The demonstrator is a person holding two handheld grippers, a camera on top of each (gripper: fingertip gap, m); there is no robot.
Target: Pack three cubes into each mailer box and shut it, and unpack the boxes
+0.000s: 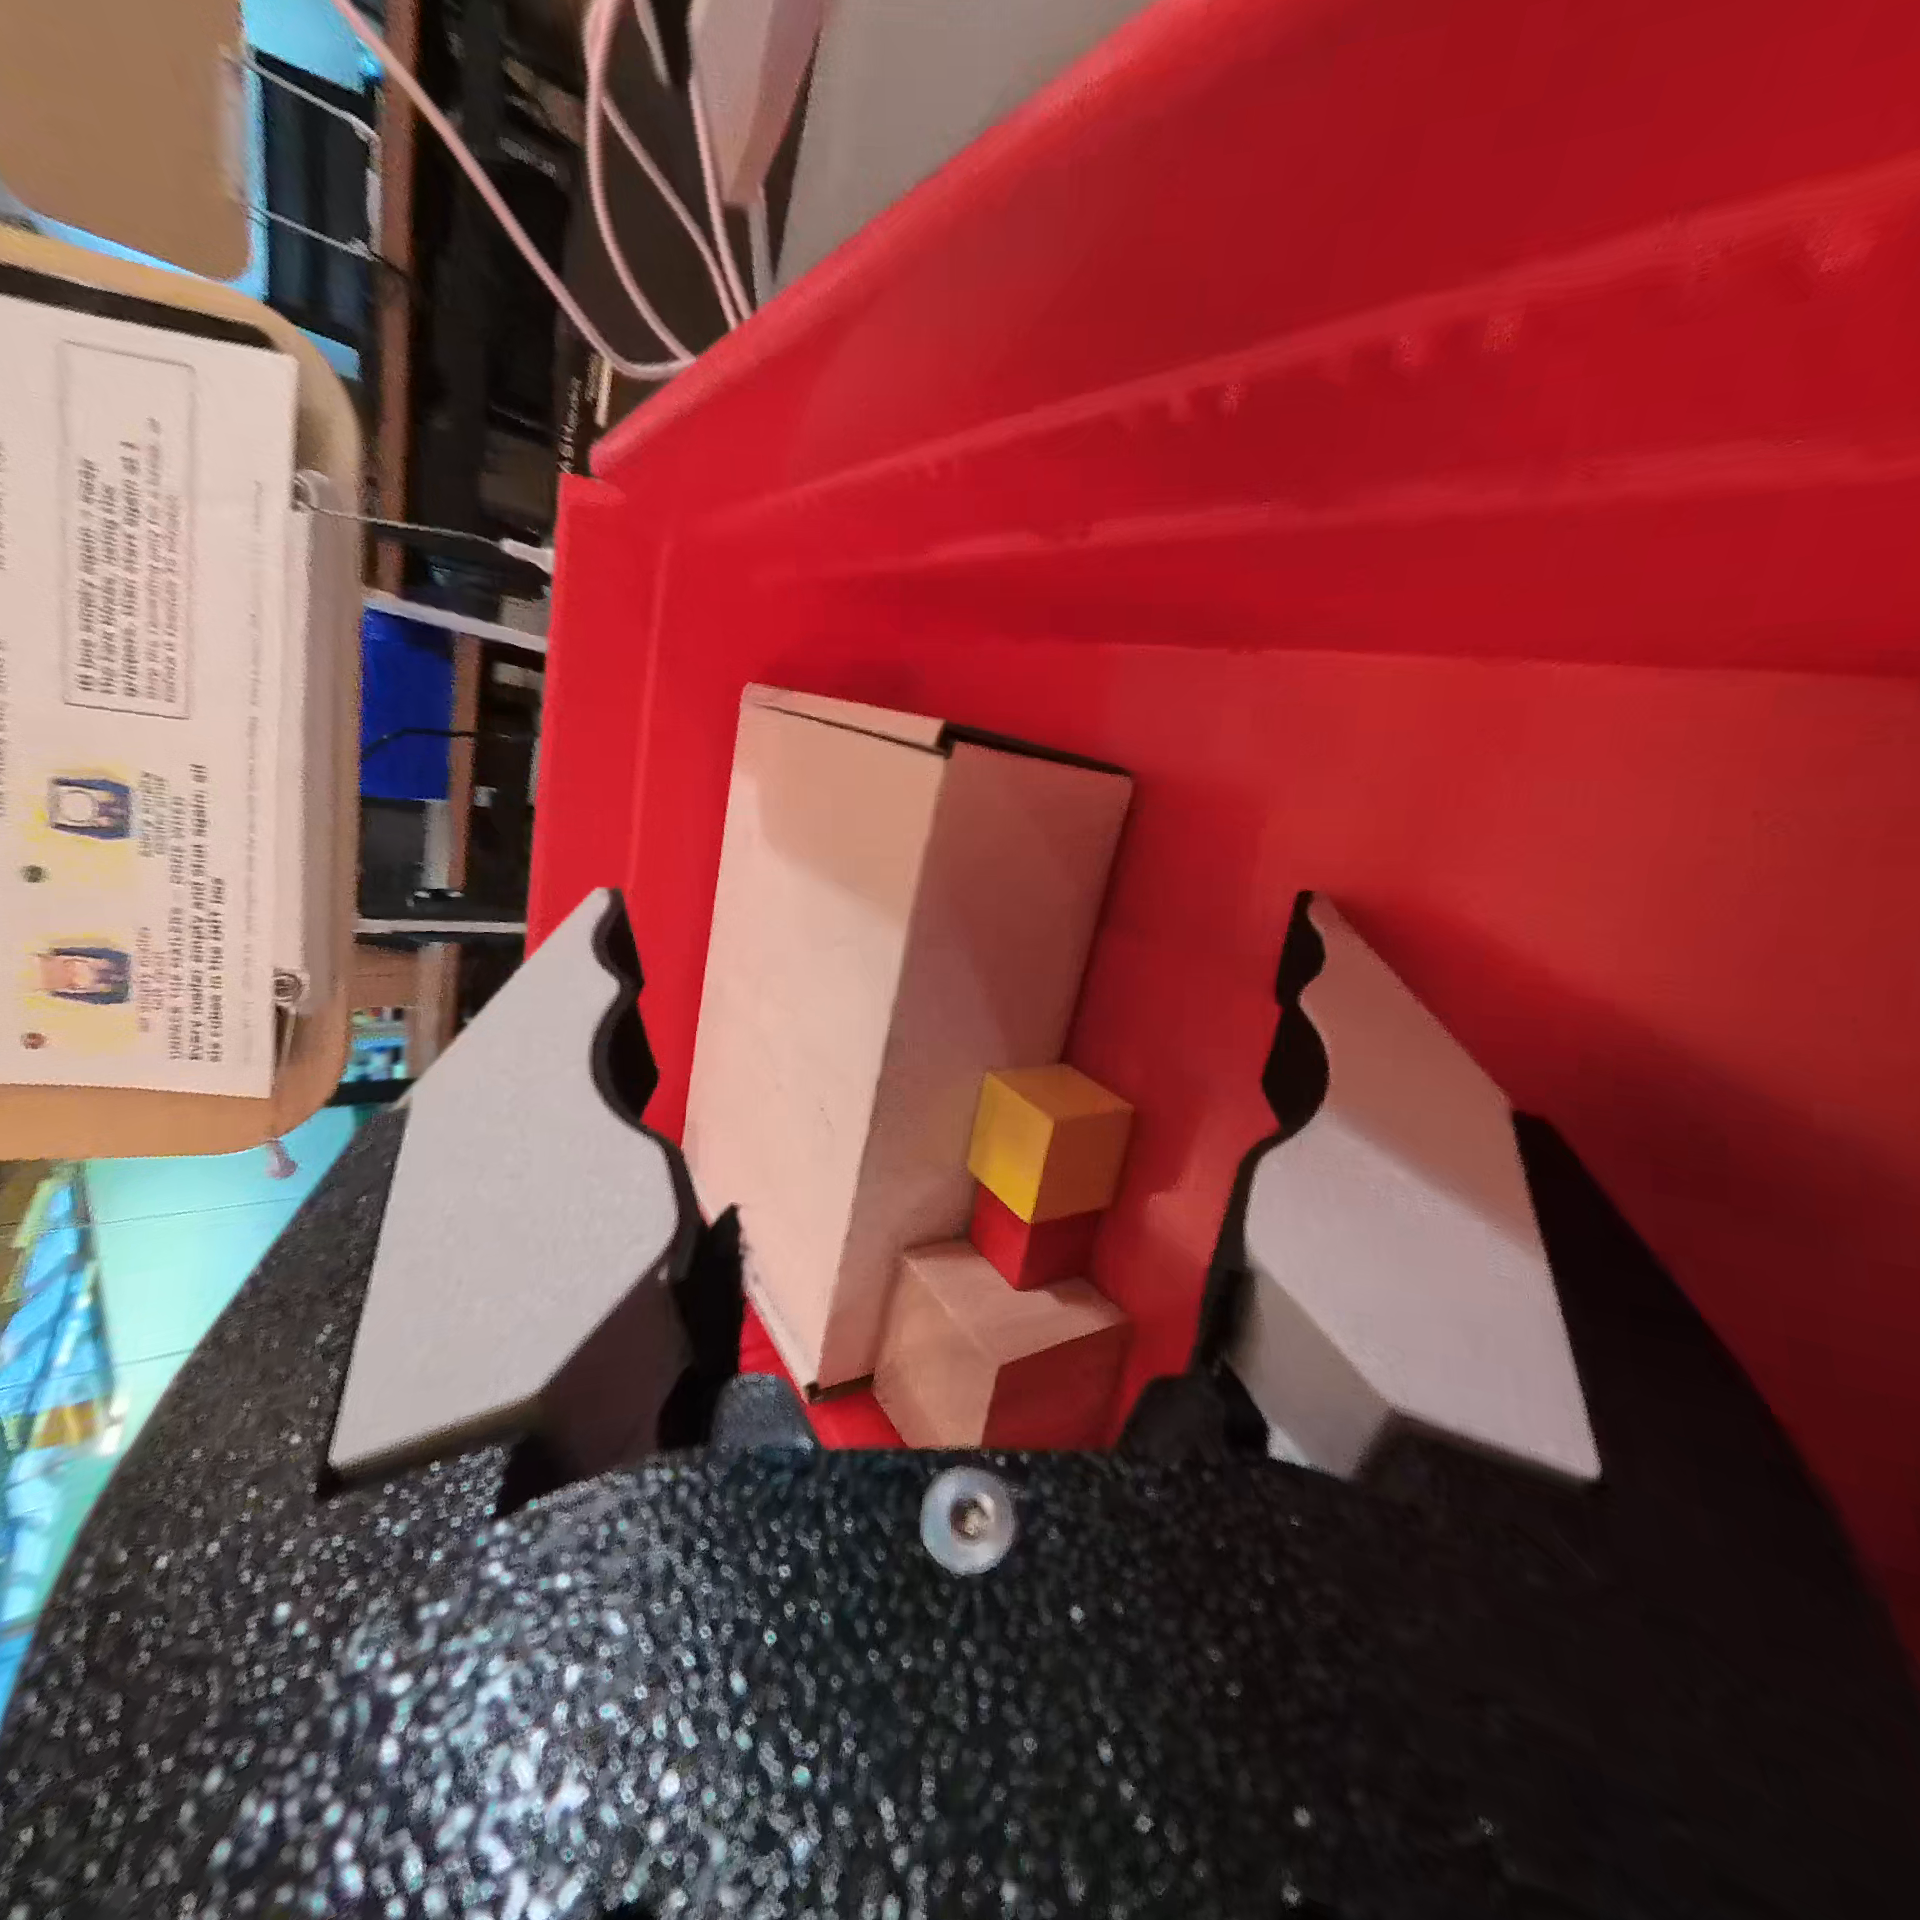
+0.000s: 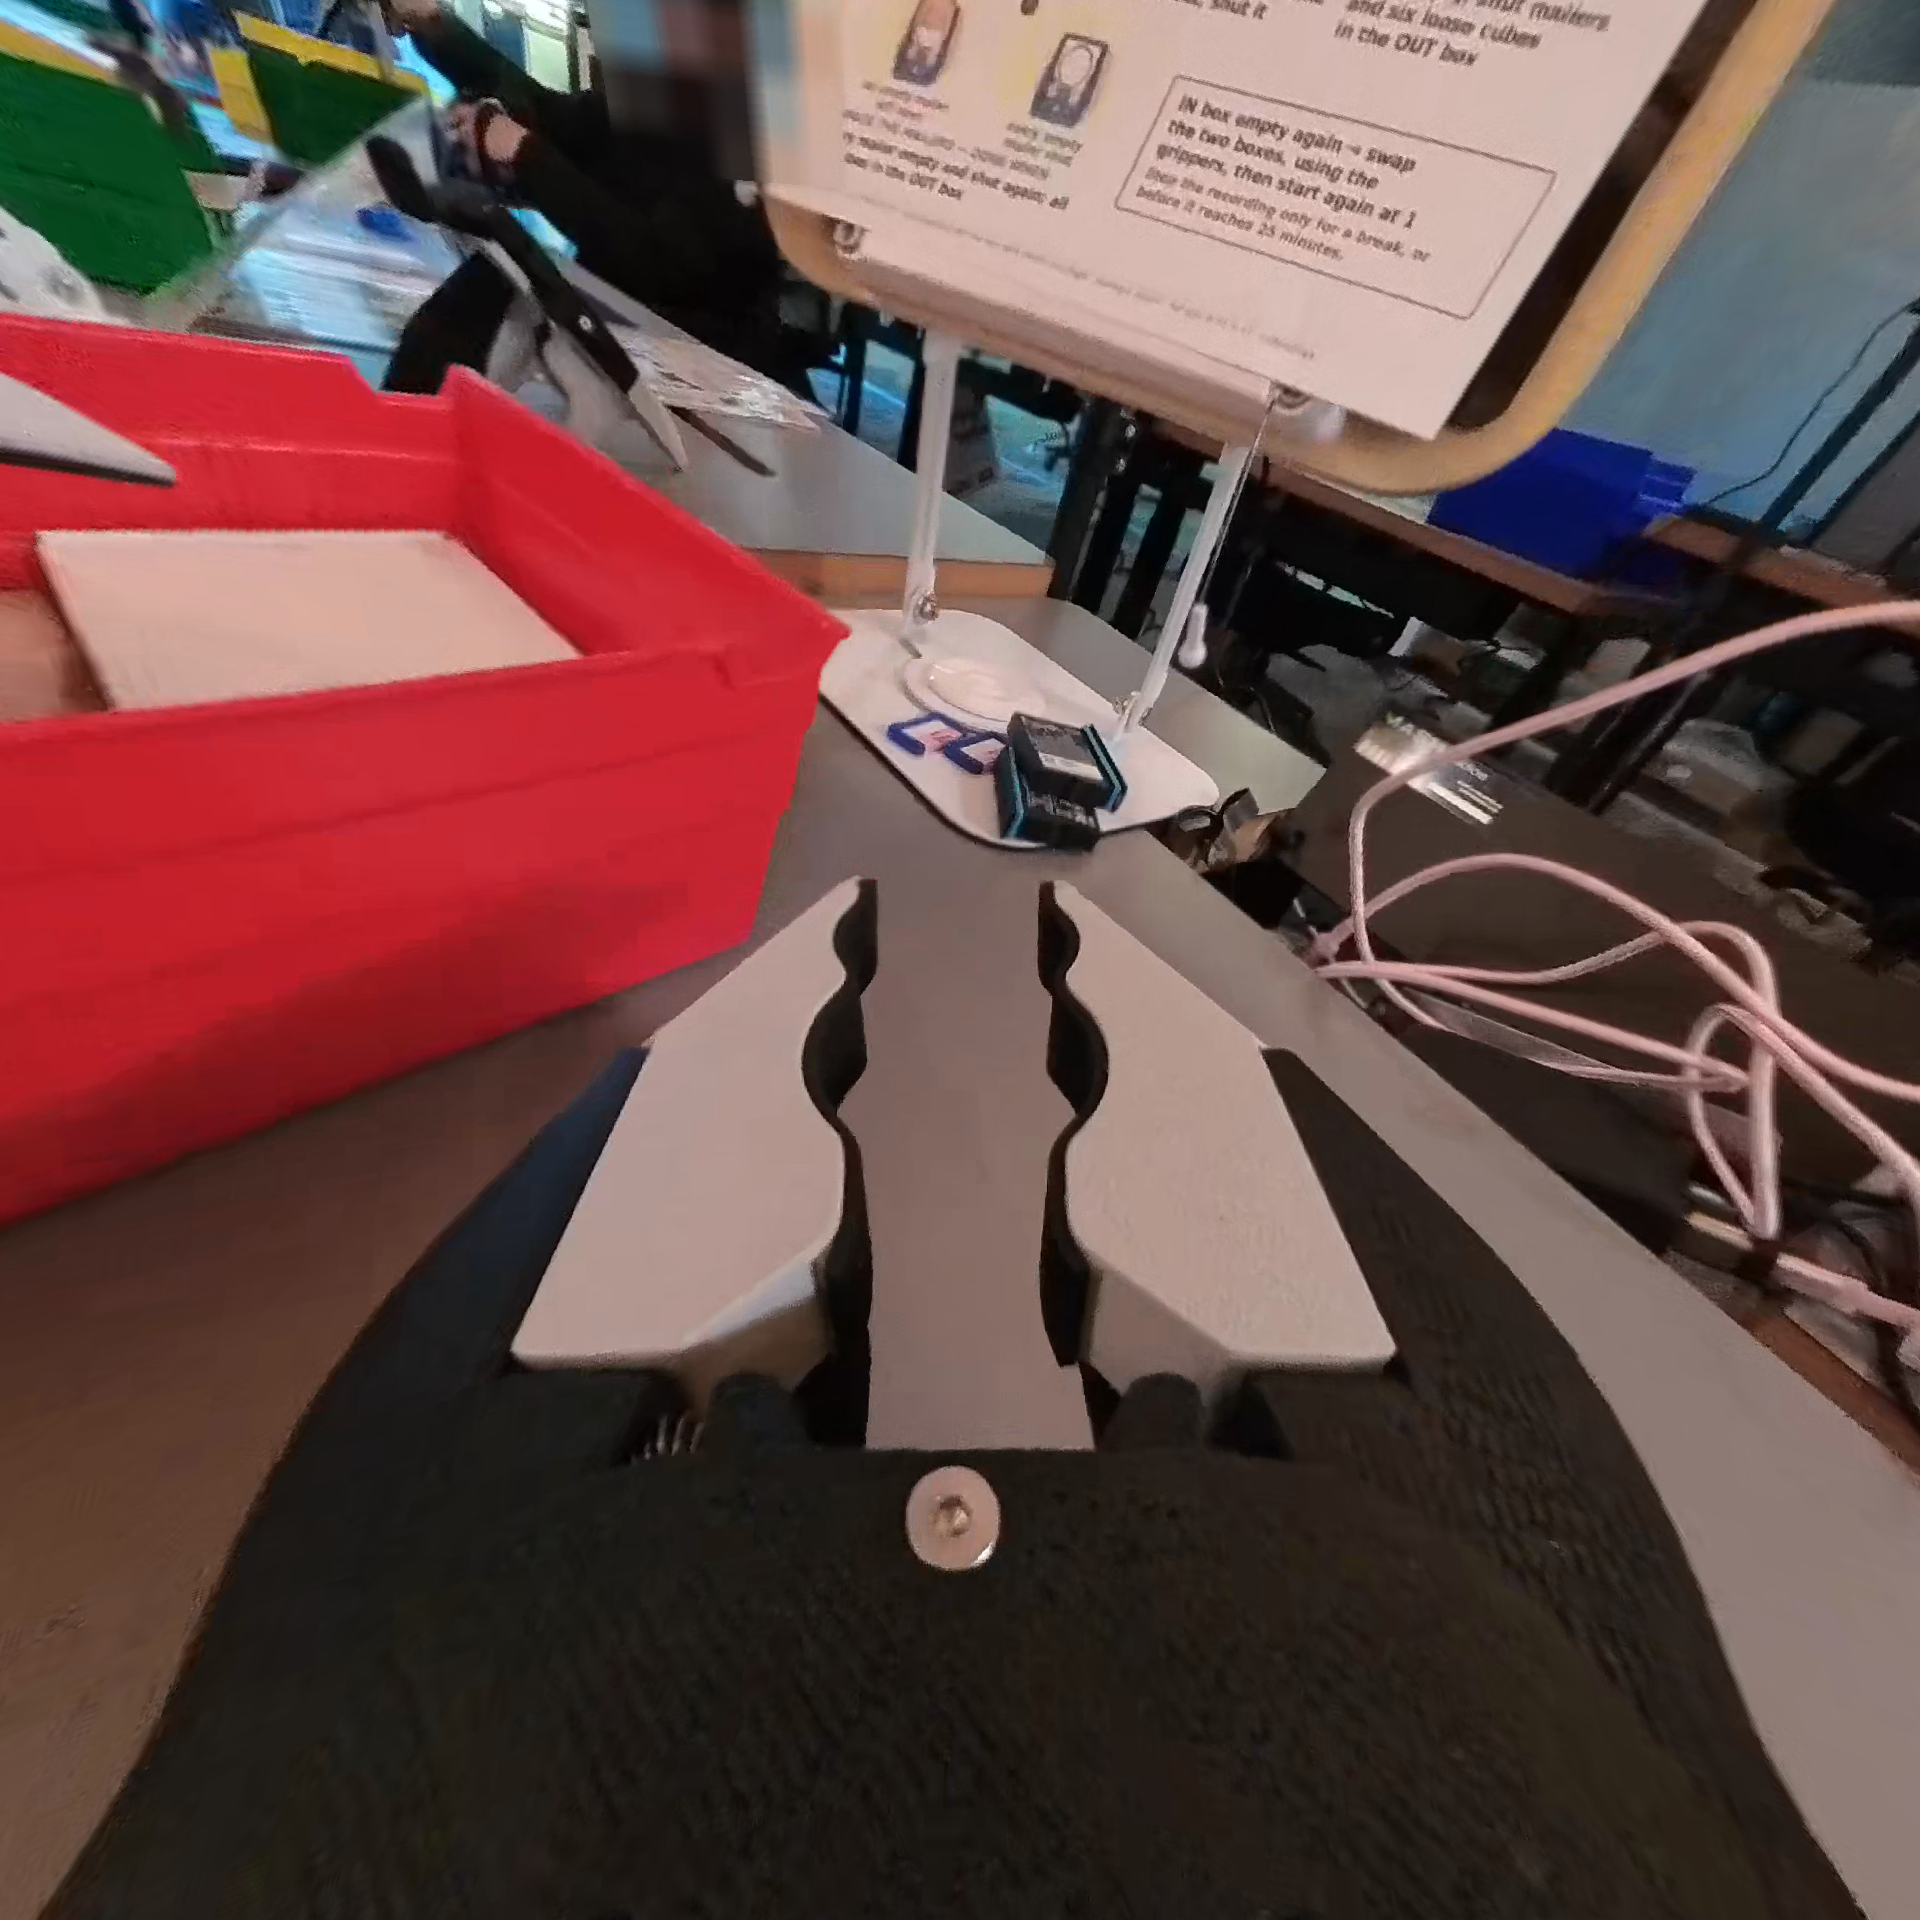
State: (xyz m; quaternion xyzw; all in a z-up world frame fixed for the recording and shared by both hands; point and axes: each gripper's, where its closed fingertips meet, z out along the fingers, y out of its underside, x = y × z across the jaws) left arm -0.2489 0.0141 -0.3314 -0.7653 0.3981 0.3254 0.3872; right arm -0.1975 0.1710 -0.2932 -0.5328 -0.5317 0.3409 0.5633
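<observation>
In the left wrist view a shut pale mailer box (image 1: pixel 883 1039) lies on the floor of a red bin (image 1: pixel 1455 623). Beside the box sit a yellow cube (image 1: pixel 1049 1138), a red cube (image 1: pixel 1034 1242) and a pale wooden cube (image 1: pixel 987 1340), close together. My left gripper (image 1: pixel 961 914) is wide open and empty, hovering inside the bin with the box and cubes between its fingers' lines. My right gripper (image 2: pixel 956 888) is outside the bin over the grey table, empty, its jaws a narrow gap apart. The right wrist view shows the bin's wall (image 2: pixel 416 831) and the mailer box (image 2: pixel 301 613) inside.
An instruction board on a stand (image 2: pixel 1195 156) rises behind the bin; it also shows in the left wrist view (image 1: pixel 145 675). Small black packs (image 2: pixel 1060 779) lie on its white base. Pink cables (image 2: pixel 1662 987) hang past the table's right edge. A left fingertip (image 2: pixel 73 436) pokes over the bin.
</observation>
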